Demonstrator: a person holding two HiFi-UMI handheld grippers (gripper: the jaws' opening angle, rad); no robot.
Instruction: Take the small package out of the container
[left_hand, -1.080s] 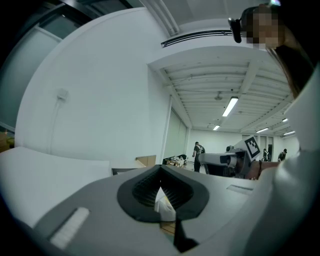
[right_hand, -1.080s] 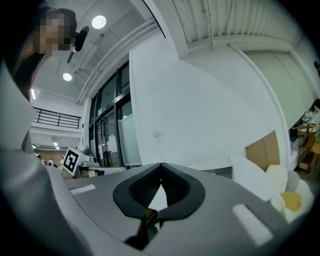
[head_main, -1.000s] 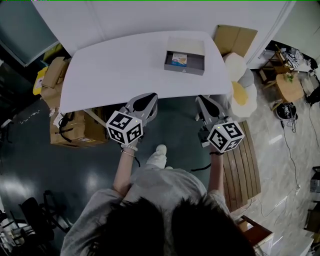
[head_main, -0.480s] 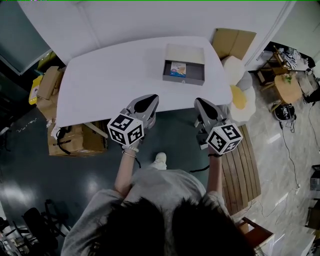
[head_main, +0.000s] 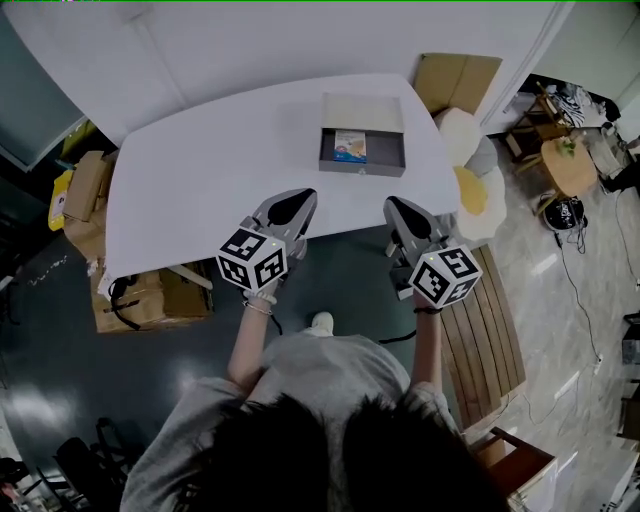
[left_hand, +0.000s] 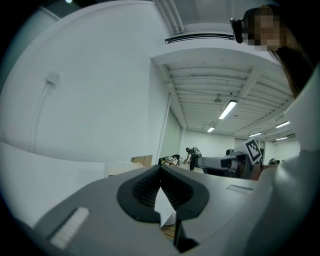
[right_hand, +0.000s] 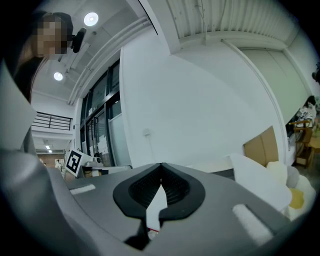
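The small flat package with the blue and pale printed face (head_main: 350, 147) is lying flat on the floor of the grey open-topped rectangular container (head_main: 385, 168), toward its left half, while the right half is showing bare. The container is sitting on the far right part of the white desk (head_main: 200, 170). Judging by its thin profile, the package is probably weighing very little and may be somewhat pliable, though whether it is a soft sachet or a stiff little carton is too small to tell. Lying flat, it is offering hardly any height to pinch, so the best hold is likely one edge, perhaps the right-hand one facing the bare floor, where a jaw is finding room to slide under. Its printed surface is looking smooth and could be slippery, and the light container may be shifting if dragged against. Both tongs are sitting closed with nothing between them: the left tongs (head_main: 298, 200) and the right tongs (head_main: 398, 207) are each showing their tips meeting, only a pale sliver of background peeking through the slot behind. The person is holding them side by side at the near edge of the desk, well apart from the container, forearms reaching forward, the tips pointing toward the desk and tilting slightly upward.
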